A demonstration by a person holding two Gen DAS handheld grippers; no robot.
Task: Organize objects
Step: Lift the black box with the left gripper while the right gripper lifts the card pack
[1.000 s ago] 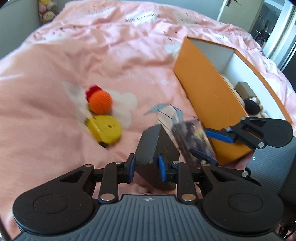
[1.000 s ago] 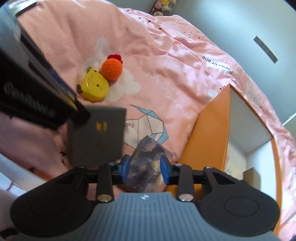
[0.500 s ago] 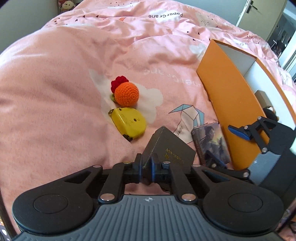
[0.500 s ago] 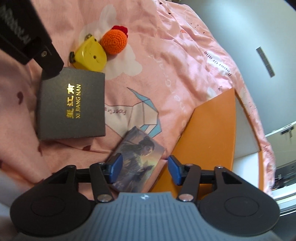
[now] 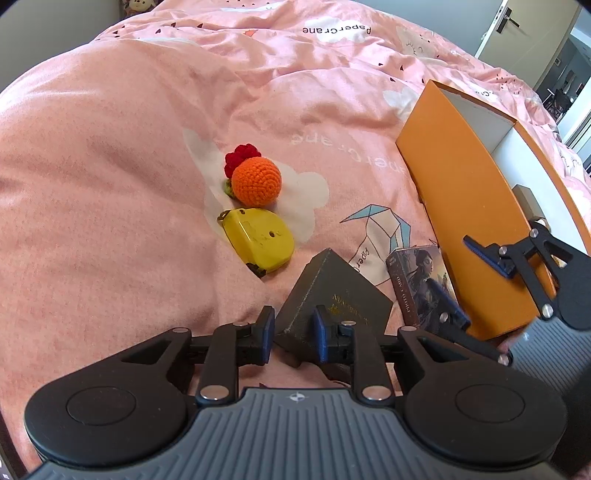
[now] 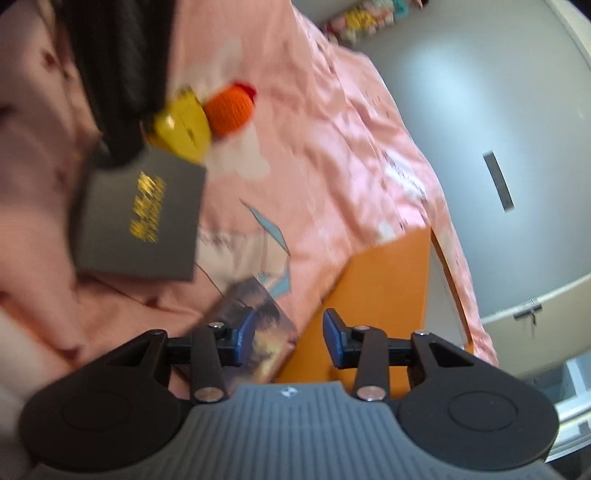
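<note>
A dark grey box with gold lettering (image 5: 332,295) lies on the pink bed; it also shows in the right wrist view (image 6: 140,218). My left gripper (image 5: 291,334) is open with the box's near corner between its jaws. A picture card box (image 5: 421,280) lies beside the orange storage box (image 5: 461,206). My right gripper (image 6: 288,338) is open and empty over the card box (image 6: 255,325) and the orange box wall (image 6: 384,280). A yellow tape measure (image 5: 260,240) and an orange crochet ball (image 5: 256,181) lie further out.
The orange box's white inside (image 5: 532,173) holds a small grey item (image 5: 528,201). The pink duvet (image 5: 110,184) is wrinkled. Plush toys (image 6: 365,22) sit at the far edge; a door (image 5: 524,33) stands at the right.
My left gripper has opened around the grey box's corner. My right gripper has opened off the card box, which lies on the bed, and swung toward the orange box.
</note>
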